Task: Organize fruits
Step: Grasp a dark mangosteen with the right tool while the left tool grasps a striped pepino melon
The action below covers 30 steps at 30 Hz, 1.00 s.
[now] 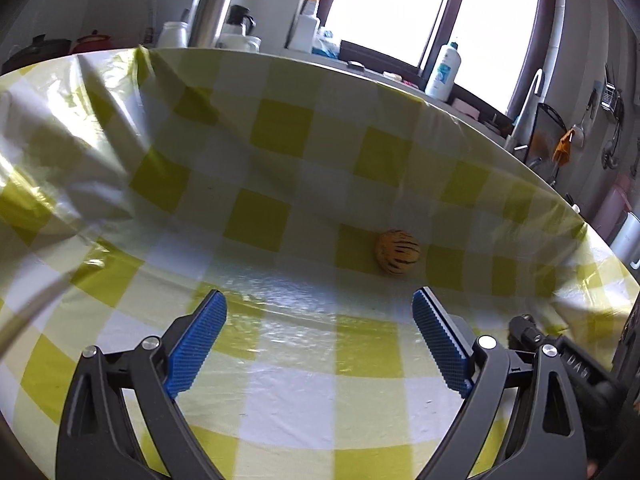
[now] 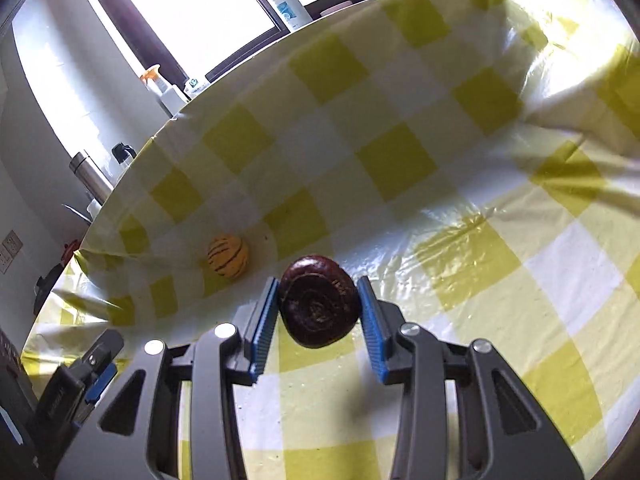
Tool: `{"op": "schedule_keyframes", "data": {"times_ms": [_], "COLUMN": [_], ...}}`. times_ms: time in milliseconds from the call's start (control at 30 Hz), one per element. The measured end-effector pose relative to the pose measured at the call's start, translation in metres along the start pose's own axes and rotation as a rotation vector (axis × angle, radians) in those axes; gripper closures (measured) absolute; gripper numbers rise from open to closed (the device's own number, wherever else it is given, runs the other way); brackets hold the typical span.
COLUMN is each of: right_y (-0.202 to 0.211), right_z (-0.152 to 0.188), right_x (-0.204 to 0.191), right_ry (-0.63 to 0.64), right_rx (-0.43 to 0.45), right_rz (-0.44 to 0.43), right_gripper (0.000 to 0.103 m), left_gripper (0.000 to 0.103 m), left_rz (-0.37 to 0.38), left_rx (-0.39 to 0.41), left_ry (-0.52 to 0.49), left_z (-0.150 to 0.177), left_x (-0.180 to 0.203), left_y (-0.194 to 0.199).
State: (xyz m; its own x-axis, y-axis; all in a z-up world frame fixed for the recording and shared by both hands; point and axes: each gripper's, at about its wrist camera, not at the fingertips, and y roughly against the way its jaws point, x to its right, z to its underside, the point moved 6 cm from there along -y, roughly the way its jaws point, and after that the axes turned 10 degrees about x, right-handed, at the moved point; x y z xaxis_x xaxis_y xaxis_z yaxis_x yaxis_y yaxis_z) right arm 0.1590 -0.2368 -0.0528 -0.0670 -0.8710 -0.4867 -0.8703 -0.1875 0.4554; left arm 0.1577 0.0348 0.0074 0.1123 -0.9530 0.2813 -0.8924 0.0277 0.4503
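Your right gripper (image 2: 319, 307) has its blue pads (image 2: 262, 326) closed in on the dark maroon fruit (image 2: 318, 306), one pad on each side. The left-hand pad presses against it; on the other side I cannot tell whether a sliver of gap remains. The fruit sits low over the yellow-and-white checked tablecloth (image 2: 400, 168), and whether it touches the cloth is hard to tell from this angle.

Over on your left gripper (image 1: 319, 312), the fingers stand wide apart with nothing between them, hovering above the same tablecloth (image 1: 280, 380). Ahead of it and a little to the right lies the small orange striped fruit (image 1: 398, 251), resting on the cloth well clear of the pads (image 1: 196, 344).

From the right wrist view that striped fruit (image 2: 227, 256) shows up just left of the maroon one, near it but not touching (there is a clear strip of cloth between them). The body of your left gripper (image 2: 76, 384) pokes in at the lower left corner there.

Beyond the table edge stand a white bottle (image 1: 442, 74), a spray bottle (image 1: 306, 26) and a steel flask (image 1: 212, 10) against bright windows.
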Motion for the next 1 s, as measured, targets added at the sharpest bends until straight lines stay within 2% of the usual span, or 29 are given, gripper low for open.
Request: {"op": "schedule_keyframes", "data": {"times_ms": [100,200,267,400,467,567,633,700,800,1000], "right_y": [0.004,0.008,0.008,0.009,0.008,0.007,0.006,0.006,0.006,0.004], "right_z": [-0.002,-0.006,-0.007,-0.007,-0.008,-0.007,-0.007,-0.006,-0.006,-0.005], "right_x": [0.003,0.012,0.016,0.019,0.022,0.022,0.021,0.019,0.020,0.017], "right_ry": [-0.019,-0.064,-0.085,-0.098,-0.112,-0.118,-0.110,-0.102,-0.105,-0.086], "right_rx": [0.030,0.055,0.053,0.060,0.060,0.053,0.053,0.051,0.045,0.038], "right_rz": [0.017,0.038,0.039,0.052,0.055,0.054,0.054,0.052,0.045,0.041], "right_gripper": [0.063,0.063,0.063,0.063,0.063,0.063,0.063,0.063,0.063,0.063], "left_gripper": [0.013,0.013,0.014,0.015,0.022,0.037,0.060,0.060,0.060,0.060], "left_rz": [-0.004,-0.048,-0.058,-0.111,-0.151,-0.149,-0.130,-0.112,-0.064,-0.005], "left_rx": [-0.067,-0.070,-0.107,-0.135,-0.181,-0.252,-0.253,-0.237,-0.190,-0.082], "left_ry": [-0.050,-0.110,-0.149,-0.217,-0.258,-0.222,-0.210,-0.236,-0.205,-0.217], "left_z": [-0.004,-0.008,-0.005,-0.001,0.004,0.011,0.011,0.009,0.006,0.017], "left_x": [0.029,0.057,0.074,0.090,0.092,0.087,0.086,0.086,0.079,0.050], "left_y": [-0.030,-0.066,-0.092,-0.126,-0.141,-0.153,-0.153,-0.148,-0.121,-0.017]}}
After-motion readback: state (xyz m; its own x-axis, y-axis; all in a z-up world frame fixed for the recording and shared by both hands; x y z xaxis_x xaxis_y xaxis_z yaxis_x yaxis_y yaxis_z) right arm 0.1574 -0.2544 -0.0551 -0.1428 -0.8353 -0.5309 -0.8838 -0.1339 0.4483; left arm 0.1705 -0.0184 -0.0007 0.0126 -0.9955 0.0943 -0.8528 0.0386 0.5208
